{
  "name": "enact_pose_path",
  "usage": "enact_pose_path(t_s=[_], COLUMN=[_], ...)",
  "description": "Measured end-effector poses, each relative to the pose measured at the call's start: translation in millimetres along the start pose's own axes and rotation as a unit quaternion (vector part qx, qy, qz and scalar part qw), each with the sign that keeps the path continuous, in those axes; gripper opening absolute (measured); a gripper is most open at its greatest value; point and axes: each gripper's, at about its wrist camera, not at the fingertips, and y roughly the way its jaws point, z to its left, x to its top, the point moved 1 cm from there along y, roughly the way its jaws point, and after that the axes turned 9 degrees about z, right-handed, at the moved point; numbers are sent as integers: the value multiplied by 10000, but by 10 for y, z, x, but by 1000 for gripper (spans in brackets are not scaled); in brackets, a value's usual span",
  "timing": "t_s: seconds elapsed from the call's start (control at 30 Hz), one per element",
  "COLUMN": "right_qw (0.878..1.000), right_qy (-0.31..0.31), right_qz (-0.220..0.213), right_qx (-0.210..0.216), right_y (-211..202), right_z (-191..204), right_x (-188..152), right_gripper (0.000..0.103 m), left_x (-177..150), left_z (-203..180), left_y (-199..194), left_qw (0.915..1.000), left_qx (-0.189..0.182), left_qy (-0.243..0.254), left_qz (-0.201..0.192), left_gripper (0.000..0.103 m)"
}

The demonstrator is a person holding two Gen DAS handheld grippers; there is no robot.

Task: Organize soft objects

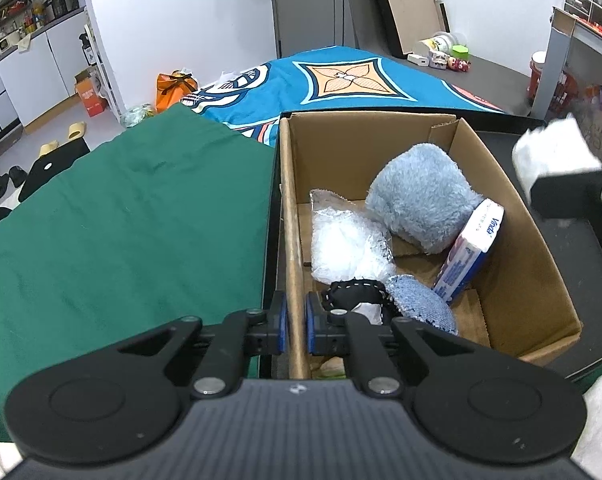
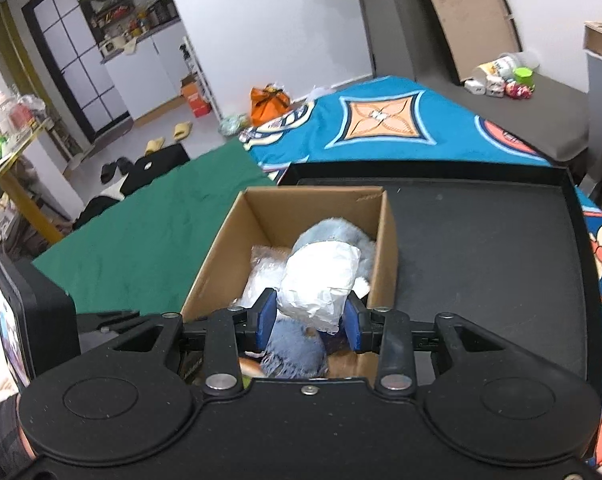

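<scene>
Small home, lived-in. Kitchen shelves w/ jars, slippers on floor, patterned blue blanket over a bed.

So the cardboard box sat open on a black tray, already pretty stuffed. Inside I had a fluffy blue plush toward the back, a crinkly clear plastic bag beside it, a Vinda tissue pack leaning tilted on the wall, and a denim cushion near the front. A crumpled white wad sat between my right claw pads, above the box.
</scene>
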Motion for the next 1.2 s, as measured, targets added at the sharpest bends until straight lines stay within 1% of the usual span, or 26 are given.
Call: enact_pose_path(t_s=[0.03,0.07,0.1,0.33,0.4,0.47,0.53,0.57,0.63,0.7,0.8,0.87,0.93,1.07,1.13,1.17,1.2], right_qw=[10000,10000,9999,9996,9995,9993,9983,9980,9980,9975,9969,9965,9958,9932,9932,9933,9932], right_qy=[1,17,28,238,286,368,559,596,619,686,743,789,854,1077,1062,1047,1042], right_qz=[18,-10,-38,-82,-70,-38,-6,9,53,44,-41,-116,-180,-190,-223,-258,-288], right_qx=[-41,-88,-111,-130,-93,-17,168,201,131,173,238,253,280,395,413,415,429], right_y=[4,-5,-18,-54,-51,-58,-74,-78,-95,-134,-232,-312,-385,-511,-586,-631,-679], right_z=[-1,-11,-29,-170,-199,-231,-287,-311,-343,-392,-460,-516,-568,-698,-733,-749,-765], right_x=[-15,-29,-36,-43,-52,-63,-69,-65,-61,-59,-71,-98,-122,-150,-153,-159,-162], right_gripper=[55,61,63,63,63,63,63,63,63,63,65,70,78,82,87,89,93], left_x=[2,3,3,18,20,25,46,64,98,119,160,173,176,173,174,176,179], left_z=[1,-1,-1,-28,-39,-55,-61,-61,-60,-63,-86,-101,-117,-170,-172,-172,-174], left_y=[0,-1,-1,-44,-53,-63,-74,-93,-160,-250,-385,-469,-540,-680,-765,-819,-856], left_qw=[10000,10000,10000,10000,10000,9999,9997,9995,9994,9994,9994,9993,9991,9980,9982,9984,9985], left_qx=[-6,-9,-11,12,7,49,68,58,15,33,86,126,156,332,321,305,296], left_qy=[0,2,-3,24,46,75,82,74,77,120,202,237,263,406,365,322,298], left_qz=[-1,1,9,53,75,118,217,295,343,315,264,260,279,341,355,348,339], left_gripper=[9,9,9,10,13,13,14,16,22,35,45,48,52,58,62,66,69])
